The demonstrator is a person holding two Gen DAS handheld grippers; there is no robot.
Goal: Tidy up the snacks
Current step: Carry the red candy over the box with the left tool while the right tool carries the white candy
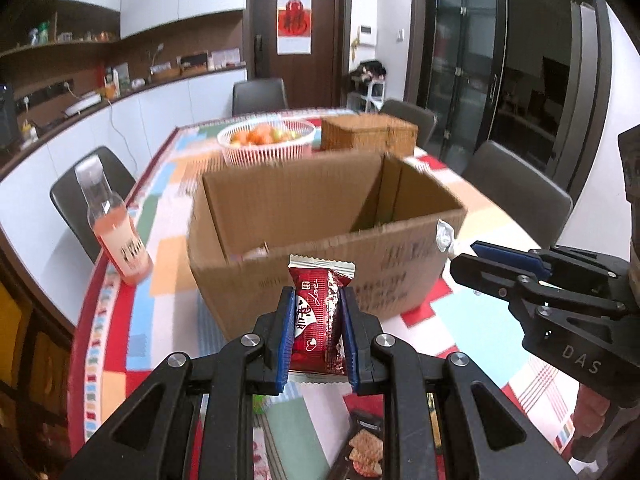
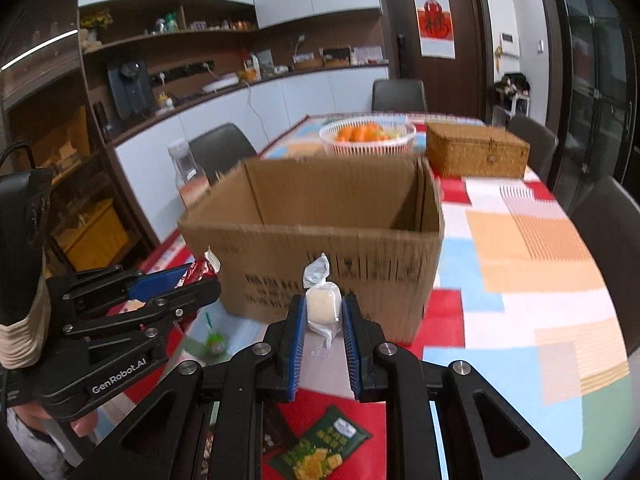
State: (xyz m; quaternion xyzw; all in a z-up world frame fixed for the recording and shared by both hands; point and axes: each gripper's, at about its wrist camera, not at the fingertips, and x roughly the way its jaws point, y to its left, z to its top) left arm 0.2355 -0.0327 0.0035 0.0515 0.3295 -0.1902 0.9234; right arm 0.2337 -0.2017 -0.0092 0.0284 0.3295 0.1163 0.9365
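Note:
An open cardboard box (image 1: 320,236) stands on the patchwork tablecloth; it also shows in the right wrist view (image 2: 320,248). My left gripper (image 1: 318,300) is shut on a red snack packet (image 1: 320,320) and holds it in front of the box's near wall. My right gripper (image 2: 323,304) is shut on a white wrapped candy (image 2: 322,308), also before the box. In the left wrist view the right gripper (image 1: 464,258) comes in from the right with the candy (image 1: 444,236). In the right wrist view the left gripper (image 2: 196,276) shows at the left.
A pink drink bottle (image 1: 114,224) stands left of the box. Behind the box are a white fruit basket (image 1: 266,144) and a wicker box (image 1: 368,134). A green snack packet (image 2: 320,452) and a dark cracker packet (image 1: 360,452) lie on the table below the grippers. Chairs surround the table.

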